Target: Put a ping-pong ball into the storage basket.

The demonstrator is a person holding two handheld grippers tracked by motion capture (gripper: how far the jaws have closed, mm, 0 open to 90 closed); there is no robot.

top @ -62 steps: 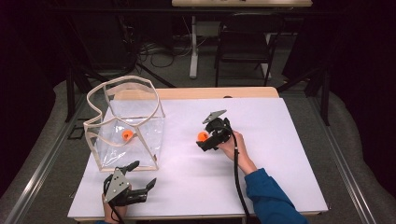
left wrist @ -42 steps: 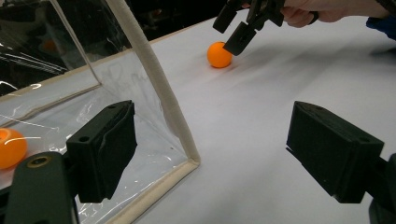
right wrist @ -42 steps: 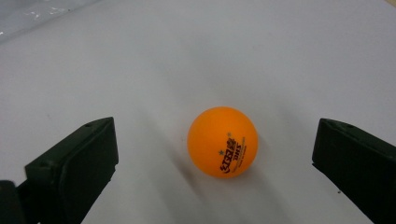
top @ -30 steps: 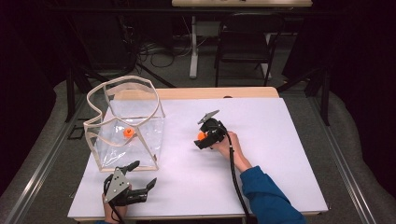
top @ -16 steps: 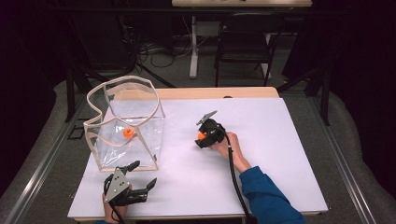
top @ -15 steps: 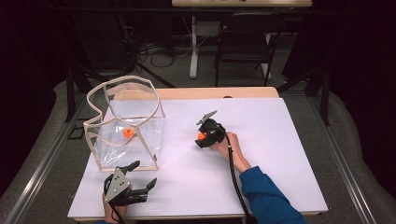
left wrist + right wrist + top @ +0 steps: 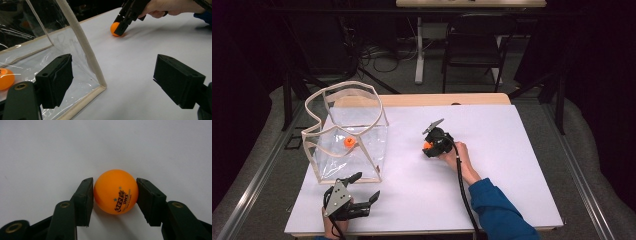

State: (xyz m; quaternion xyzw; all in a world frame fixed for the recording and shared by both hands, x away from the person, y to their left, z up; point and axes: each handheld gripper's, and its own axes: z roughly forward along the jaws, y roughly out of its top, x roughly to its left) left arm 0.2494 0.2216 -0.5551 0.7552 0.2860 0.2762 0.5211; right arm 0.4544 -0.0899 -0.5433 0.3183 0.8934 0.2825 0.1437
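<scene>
I find the orange ball (image 7: 116,192) to be a smooth, round table-tennis ball, orange all over, with dark printed lettering and small stars on the face turned toward my right hand-held gripper (image 7: 115,195). It rests on the white table (image 7: 522,150), near the middle and somewhat toward the far edge. The ball sits between the two black pads, both of which press against its sides; the jaws have just been closing on it. I note a soft shadow under it on the table. From the left gripper view, I see the ball low on the table surface, partly covered by one black jaw.
</scene>
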